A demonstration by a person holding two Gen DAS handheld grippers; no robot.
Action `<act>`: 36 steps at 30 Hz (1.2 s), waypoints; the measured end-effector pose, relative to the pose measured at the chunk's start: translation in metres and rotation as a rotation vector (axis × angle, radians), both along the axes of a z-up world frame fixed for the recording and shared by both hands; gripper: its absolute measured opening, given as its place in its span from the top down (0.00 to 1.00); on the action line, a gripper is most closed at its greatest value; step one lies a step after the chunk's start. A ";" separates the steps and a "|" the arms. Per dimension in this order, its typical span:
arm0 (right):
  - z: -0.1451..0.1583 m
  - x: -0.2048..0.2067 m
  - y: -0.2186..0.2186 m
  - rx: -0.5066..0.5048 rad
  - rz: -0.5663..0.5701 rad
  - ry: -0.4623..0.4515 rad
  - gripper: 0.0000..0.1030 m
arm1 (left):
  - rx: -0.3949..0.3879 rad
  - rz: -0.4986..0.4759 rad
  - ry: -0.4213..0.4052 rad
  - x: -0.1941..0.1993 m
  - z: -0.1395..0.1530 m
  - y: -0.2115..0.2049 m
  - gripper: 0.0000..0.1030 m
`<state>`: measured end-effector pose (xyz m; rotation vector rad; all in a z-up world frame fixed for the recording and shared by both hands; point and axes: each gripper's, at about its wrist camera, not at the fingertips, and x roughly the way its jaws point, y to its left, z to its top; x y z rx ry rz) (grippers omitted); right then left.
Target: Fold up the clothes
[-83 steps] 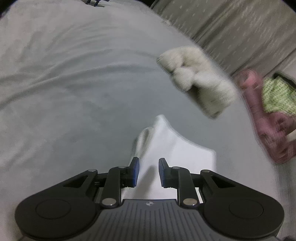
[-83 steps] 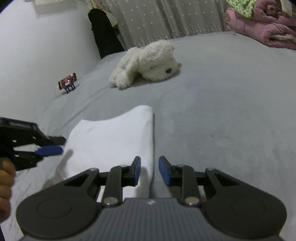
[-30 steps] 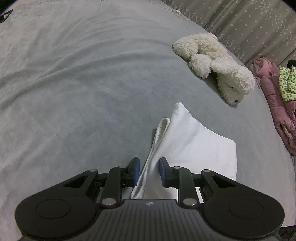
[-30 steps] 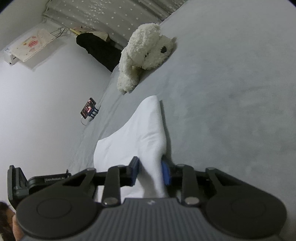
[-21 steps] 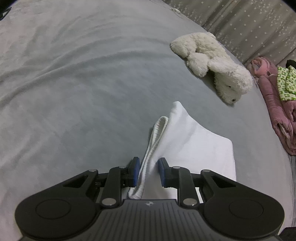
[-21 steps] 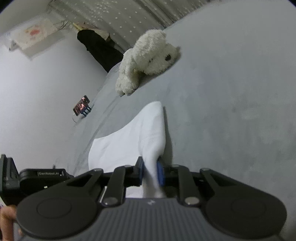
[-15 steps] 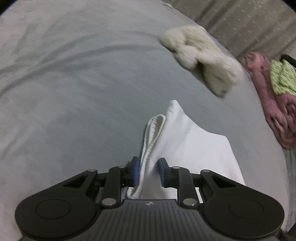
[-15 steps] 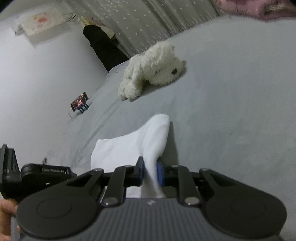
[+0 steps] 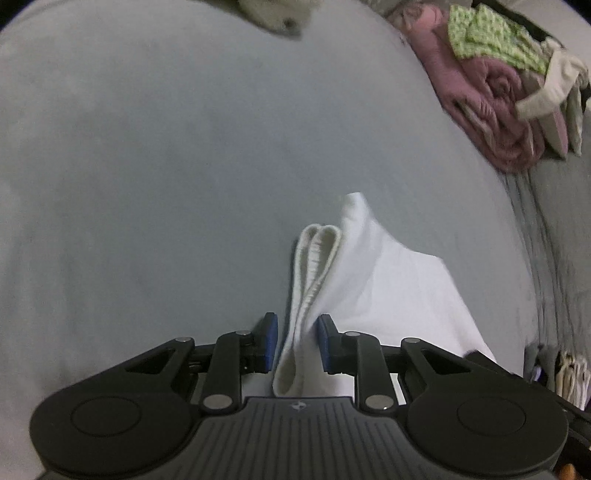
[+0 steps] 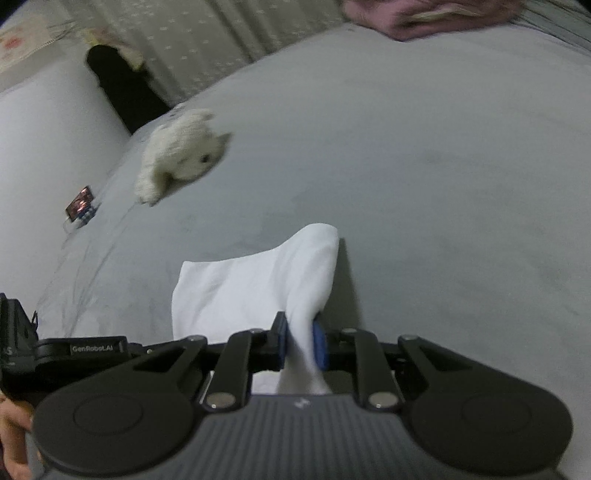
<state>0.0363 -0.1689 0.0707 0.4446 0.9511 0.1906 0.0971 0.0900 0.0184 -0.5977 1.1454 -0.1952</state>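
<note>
Right hand-held gripper (image 10: 299,341) now clamped on white garment (image 10: 255,291); was apart before. Left hand-held gripper (image 9: 294,341) straddling ribbed edge, probably not fully clamped. Lifted off bed (image 9: 147,166), mid-fold or carry.

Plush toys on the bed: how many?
1. A white plush dog lies on the grey bed beyond the white garment; the left wrist view only catches its edge.

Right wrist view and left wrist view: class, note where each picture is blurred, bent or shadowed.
Right wrist view: the white plush toy dog is smeared by motion blur; the folded white garment casts a dark shadow on the grey bedspread. Left wrist view: fisheye bulges the bed; the pink rolled blanket looks soft; dim, flat light, no glare.
</note>
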 end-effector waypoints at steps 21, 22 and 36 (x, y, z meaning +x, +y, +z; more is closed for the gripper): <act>-0.051 -0.037 -0.118 0.161 0.016 0.062 0.55 | 0.065 -0.132 -0.200 -0.045 0.015 -0.060 0.79; -0.050 -0.030 -0.119 0.157 0.023 0.062 0.55 | 0.058 -0.130 -0.203 -0.045 0.016 -0.062 0.79; -0.052 0.016 -0.117 0.100 0.087 0.004 0.79 | 0.134 -0.077 -0.237 -0.022 0.010 -0.085 0.81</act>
